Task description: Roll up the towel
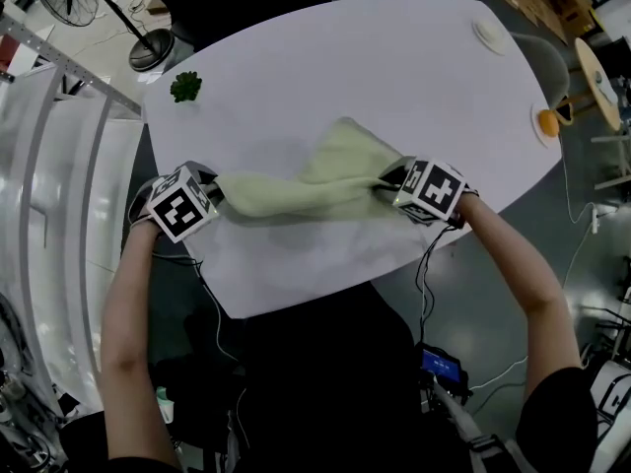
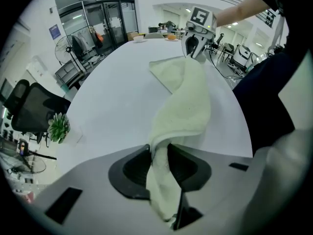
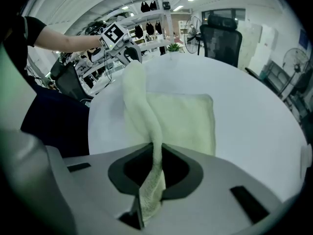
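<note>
pale green terry towel [image 1: 330, 180] mid white oval bench [image 1: 394, 67], near edge lifted and bunched between both hands, far part flat on bench. left gripper [image 1: 219, 195] jaws clamped on one corner. right gripper [image 1: 386, 180] jaws pinched tight on other. best to keep ends level and edge taut, turn over evenly so roll starts straight. small green potted plant [image 1: 184, 87], white dish [image 1: 488, 33], orange fruit [image 1: 547, 121] well apart at bench rim; none looks in way.

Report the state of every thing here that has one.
towel, unrolled, near edge lifted between the grippers, rest lying on the table
left gripper, shut on one towel end
right gripper, shut on the other end
plant, upright, clear of the towel
</note>
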`<act>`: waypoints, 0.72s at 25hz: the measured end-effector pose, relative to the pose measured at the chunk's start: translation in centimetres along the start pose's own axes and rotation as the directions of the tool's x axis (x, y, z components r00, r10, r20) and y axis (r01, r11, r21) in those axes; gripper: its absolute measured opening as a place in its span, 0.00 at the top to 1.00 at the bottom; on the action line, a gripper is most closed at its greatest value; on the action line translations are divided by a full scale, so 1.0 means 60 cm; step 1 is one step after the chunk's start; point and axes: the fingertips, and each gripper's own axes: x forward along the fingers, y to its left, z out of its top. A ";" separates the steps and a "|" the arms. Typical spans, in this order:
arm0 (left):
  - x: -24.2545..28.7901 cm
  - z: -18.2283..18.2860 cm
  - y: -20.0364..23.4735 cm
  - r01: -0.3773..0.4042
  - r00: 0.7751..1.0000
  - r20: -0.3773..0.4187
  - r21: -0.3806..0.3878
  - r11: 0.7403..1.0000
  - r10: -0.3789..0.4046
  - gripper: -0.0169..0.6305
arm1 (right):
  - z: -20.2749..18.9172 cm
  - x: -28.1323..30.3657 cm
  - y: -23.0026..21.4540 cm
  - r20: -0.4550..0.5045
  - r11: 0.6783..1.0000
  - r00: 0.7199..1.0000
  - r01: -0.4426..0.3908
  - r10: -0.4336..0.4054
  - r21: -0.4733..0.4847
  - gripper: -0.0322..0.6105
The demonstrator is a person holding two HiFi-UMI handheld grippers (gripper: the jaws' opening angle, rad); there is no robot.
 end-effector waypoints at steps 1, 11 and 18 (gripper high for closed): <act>0.006 0.000 0.007 -0.004 1.000 -0.003 -0.016 1.000 0.004 0.79 | -0.002 0.006 -0.007 -0.006 1.000 1.000 0.006 -0.006 0.012 0.88; 0.047 0.003 0.059 0.030 0.999 0.036 -0.311 0.950 -0.020 0.74 | -0.015 0.041 -0.049 0.012 0.993 0.997 0.080 -0.081 0.087 0.81; -0.005 0.005 0.066 -0.097 0.991 0.068 -0.243 0.965 0.116 0.57 | -0.007 -0.024 -0.078 0.089 0.966 0.962 0.255 -0.258 0.044 0.62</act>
